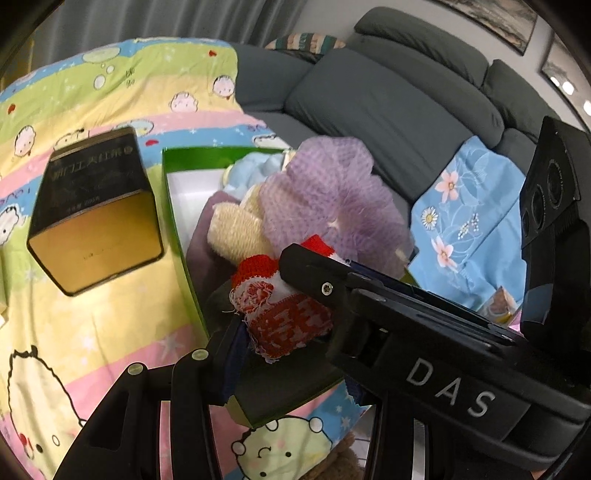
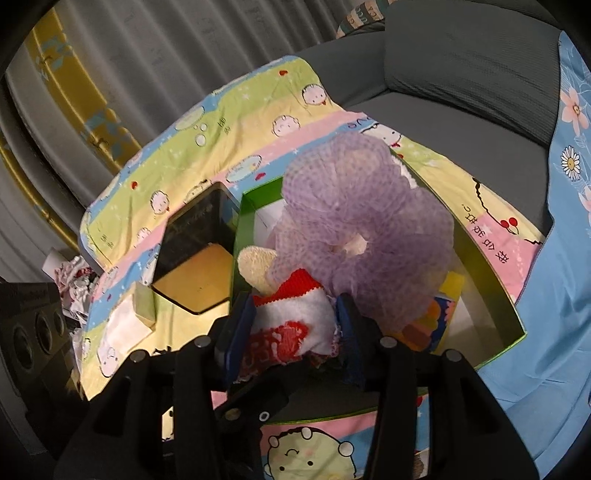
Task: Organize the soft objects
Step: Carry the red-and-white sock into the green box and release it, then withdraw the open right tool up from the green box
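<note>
Over green box (image 2: 484,258), frilly purple mesh (image 2: 354,221)

Ahead of me, a dark grey sofa (image 1: 388,99) fills the upper right of the frame, a striped cushion (image 1: 306,41) on its back. Grey curtains (image 2: 140,66) hang across the upper left. Framed pictures (image 1: 491,18) line the wall at far upper right.

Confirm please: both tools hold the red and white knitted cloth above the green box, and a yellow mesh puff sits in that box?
Not quite: the mesh puff is purple, not yellow, as the right wrist view shows. The rest stands: both tools hold the red and white knitted cloth above the green box.
</note>
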The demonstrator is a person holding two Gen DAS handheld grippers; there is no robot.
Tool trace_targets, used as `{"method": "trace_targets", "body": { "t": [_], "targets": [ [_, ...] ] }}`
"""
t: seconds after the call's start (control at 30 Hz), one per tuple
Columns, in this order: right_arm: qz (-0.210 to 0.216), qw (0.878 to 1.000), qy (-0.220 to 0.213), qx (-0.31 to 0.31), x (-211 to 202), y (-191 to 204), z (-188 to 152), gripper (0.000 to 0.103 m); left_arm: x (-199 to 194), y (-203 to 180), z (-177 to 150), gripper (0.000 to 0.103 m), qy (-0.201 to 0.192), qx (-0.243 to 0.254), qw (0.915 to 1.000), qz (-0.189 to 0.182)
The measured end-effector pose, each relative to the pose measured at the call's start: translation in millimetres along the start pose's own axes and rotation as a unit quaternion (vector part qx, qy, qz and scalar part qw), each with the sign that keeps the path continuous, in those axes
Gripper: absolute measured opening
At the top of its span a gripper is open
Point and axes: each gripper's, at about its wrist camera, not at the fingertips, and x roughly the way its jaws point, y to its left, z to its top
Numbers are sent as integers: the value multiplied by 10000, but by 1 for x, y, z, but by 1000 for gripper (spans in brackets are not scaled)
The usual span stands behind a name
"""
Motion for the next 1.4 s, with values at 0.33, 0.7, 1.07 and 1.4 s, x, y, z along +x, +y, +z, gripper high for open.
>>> {"method": "trace_targets", "body": {
  "t": [0.33,0.7,1.07,1.4],
  "targets": [
    [-155,9995,188,222,16,-9,1,49,17,1,4,45,347,122,9993,113],
    [-123,9992,187,319,19,-11,1,57,20,2,7,45,382,160,9991,122],
    [-107,9993,-322,137,-16,5,3,88,-35,0,3,78,-343,371,9976,476],
    [-557,9913,-1194,-50,-68,19,-2,100,-86,-3,-2,82,-926,459,9921,712]
  ]
}}
